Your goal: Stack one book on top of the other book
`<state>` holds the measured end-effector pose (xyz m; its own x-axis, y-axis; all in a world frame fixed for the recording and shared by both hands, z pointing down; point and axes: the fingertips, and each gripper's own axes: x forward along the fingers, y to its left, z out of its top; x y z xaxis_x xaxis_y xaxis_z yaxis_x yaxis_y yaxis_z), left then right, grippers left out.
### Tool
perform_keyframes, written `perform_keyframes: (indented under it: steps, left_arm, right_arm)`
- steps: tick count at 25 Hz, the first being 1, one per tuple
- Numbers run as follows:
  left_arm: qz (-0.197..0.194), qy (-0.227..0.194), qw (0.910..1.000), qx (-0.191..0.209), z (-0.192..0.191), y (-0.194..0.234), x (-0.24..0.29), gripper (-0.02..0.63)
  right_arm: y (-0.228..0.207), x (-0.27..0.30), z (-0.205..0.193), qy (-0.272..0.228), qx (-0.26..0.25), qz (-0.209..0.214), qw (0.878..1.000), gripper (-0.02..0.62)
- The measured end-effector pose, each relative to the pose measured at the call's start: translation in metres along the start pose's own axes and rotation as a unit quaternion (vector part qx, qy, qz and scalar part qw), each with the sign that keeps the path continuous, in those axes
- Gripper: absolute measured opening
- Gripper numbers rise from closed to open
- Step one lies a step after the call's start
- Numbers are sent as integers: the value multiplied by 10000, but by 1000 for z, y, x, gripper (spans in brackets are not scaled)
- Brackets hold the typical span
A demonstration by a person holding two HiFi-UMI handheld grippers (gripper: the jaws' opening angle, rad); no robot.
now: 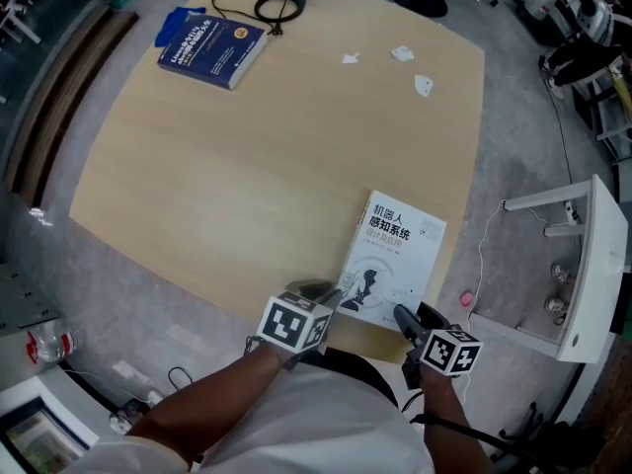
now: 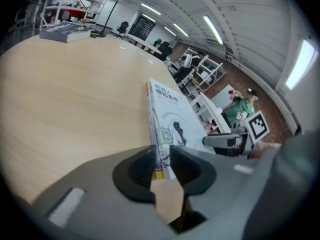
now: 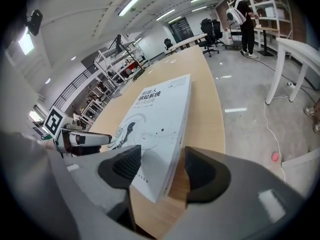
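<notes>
The worktop (image 1: 227,166) carries the blue book (image 1: 211,49) at its far corner and the white book (image 1: 395,255) at its near edge. There the left tool (image 2: 161,160), jaws opening, and the right tool (image 3: 162,165), unclenched, each straddle a corner of the white book. This looks like the pickup step; next both need to clamp evenly.

White book (image 1: 393,260) with black drawing, dark blue book (image 1: 211,47), pale wood table (image 1: 247,166)

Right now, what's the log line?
left gripper: opening, white book between jaws | right gripper: open around it | blue book: far corner, unstacked
</notes>
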<state>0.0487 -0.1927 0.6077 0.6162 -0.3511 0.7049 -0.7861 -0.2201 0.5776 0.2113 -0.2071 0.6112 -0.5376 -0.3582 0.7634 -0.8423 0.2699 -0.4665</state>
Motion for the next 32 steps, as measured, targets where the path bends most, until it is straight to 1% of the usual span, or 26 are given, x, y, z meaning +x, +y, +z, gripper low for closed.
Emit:
perform_keyframes:
  steps: [3, 7, 8, 10, 15, 18, 21, 23, 26, 28, 29, 30, 31, 32]
  left_arm:
    - [-95, 62, 9999, 22, -7, -4, 9, 107]
    - [-95, 66, 9999, 115, -6, -2, 13, 106]
    - [-95, 60, 9998, 147, -6, -2, 14, 106]
    - [-96, 33, 9998, 196, -7, -2, 15, 107]
    - [-147, -14, 9998, 150, -7, -1, 14, 107]
    - [-155, 0, 9989, 442, -5, -3, 14, 105]
    - [-191, 35, 9963, 837, -4, -6, 8, 103]
    - [-306, 51, 9940, 1046, -3, -10, 2, 97]
    - [-537, 125, 9884, 1417, -5, -22, -8, 85]
    - [-605, 171, 9829, 1729, -8, -30, -17, 74]
    - [-614, 174, 9803, 1870, -10, -35, -23, 69]
    - [-623, 156, 9781, 1982, -14, -41, -30, 62]
    - [-638, 107, 9764, 2059, -17, -48, -37, 56]
    - [-662, 29, 9753, 2109, -19, -55, -44, 35]
  right_arm:
    - [-2, 2, -4, 3, 74, -15, 10000, 273]
    - [1, 5, -4, 20, 64, 18, 10000, 272]
    - [2, 6, -4, 21, 96, 32, 9999, 235]
    - [3, 7, -5, -6, 127, -12, 9999, 233]
    - [3, 8, -6, -78, 119, -31, 9999, 235]
    - [2, 0, -1, -191, 181, -58, 9996, 235]
    - [6, -19, 5, -498, 189, -208, 9984, 235]
    - [13, -34, 5, -724, 142, -340, 9967, 235]
    - [25, -59, 1, -1067, -13, -606, 9924, 235]
    - [37, -76, -4, -1287, -59, -678, 9893, 229]
    - [45, -85, -7, -1380, -84, -673, 9881, 194]
    - [54, -95, -12, -1451, -133, -654, 9872, 143]
    - [62, -104, -16, -1500, -214, -617, 9865, 86]
    - [70, -111, -18, -1543, -316, -549, 9860, 18]
